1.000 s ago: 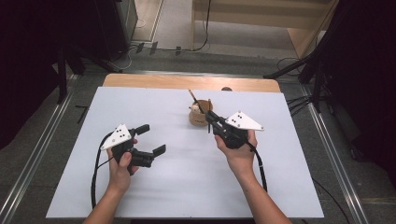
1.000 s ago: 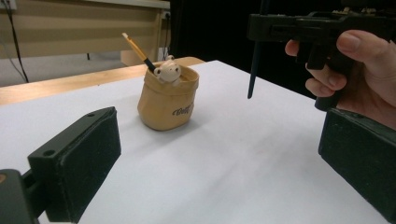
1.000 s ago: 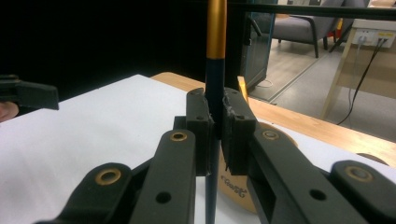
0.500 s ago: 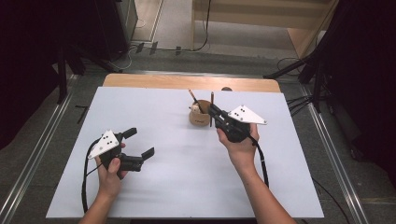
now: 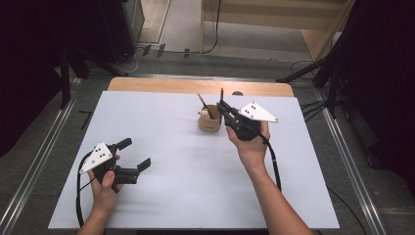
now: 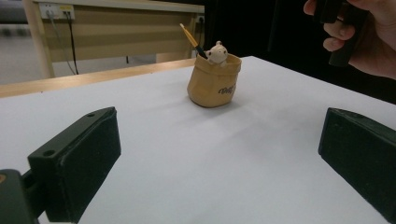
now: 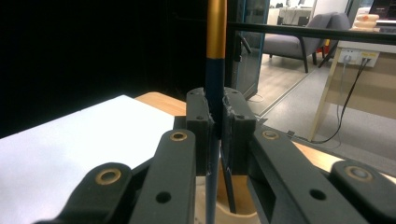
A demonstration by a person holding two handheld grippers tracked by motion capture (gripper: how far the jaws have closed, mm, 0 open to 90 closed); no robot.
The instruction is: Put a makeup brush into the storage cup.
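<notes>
A tan pouch-shaped pen holder [image 5: 209, 122] [image 6: 214, 84] with a small bear figure stands at the back middle of the white sheet. A yellow-ended pen [image 5: 202, 102] [image 6: 189, 36] leans out of it. My right gripper [image 5: 221, 106] [image 7: 217, 121] hovers just right of the holder, shut on a dark blue pen with a gold top [image 5: 221, 94] [image 7: 215, 51], which stands upright over the holder's rim. My left gripper [image 5: 134, 153] [image 6: 219, 154] stands open at the front left, low over the sheet, with nothing between its jaws, which point toward the holder.
The white sheet [image 5: 195, 176] covers most of the table; a strip of bare wood [image 5: 161, 85] shows at the far edge. Metal rails [image 5: 39, 161] run along both sides. Each gripper trails a black cable [image 5: 274, 166].
My left gripper has moved left and toward the near edge, still open. My right gripper has risen a little with the pen, which now stands upright beside the holder.
</notes>
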